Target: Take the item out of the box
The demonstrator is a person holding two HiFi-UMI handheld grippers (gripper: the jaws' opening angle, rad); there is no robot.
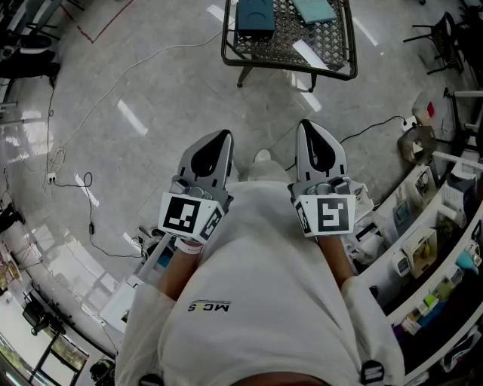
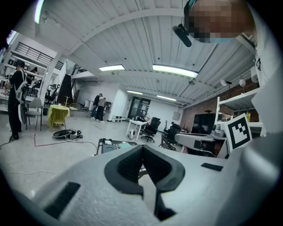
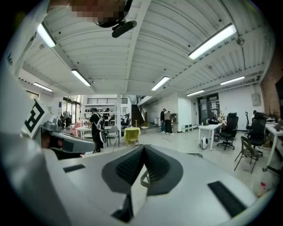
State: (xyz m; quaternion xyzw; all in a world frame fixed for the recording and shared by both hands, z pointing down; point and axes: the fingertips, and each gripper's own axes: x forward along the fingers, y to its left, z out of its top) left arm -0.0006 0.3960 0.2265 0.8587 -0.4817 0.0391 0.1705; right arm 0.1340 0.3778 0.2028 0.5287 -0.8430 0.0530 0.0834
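Note:
A dark teal box [image 1: 254, 19] stands on a black mesh metal table [image 1: 287, 66] at the top of the head view, well ahead of me. A pale teal flat item [image 1: 313, 9] and a white strip [image 1: 306, 53] lie beside it on the mesh. Both grippers are held close to the person's chest, pointing forward, far from the table. The left gripper [image 1: 221, 137] is shut with nothing between its jaws. The right gripper [image 1: 306, 125] is shut and empty too. The left gripper view shows the table [image 2: 102, 142] small, beyond the closed jaw tips [image 2: 142, 148].
Cables [image 1: 83, 181] trail over the glossy grey floor at the left. Shelving with small goods [image 1: 438, 249] runs along the right. A black chair [image 1: 445, 38] stands at the top right. People and desks [image 3: 95, 128] show far off in the right gripper view.

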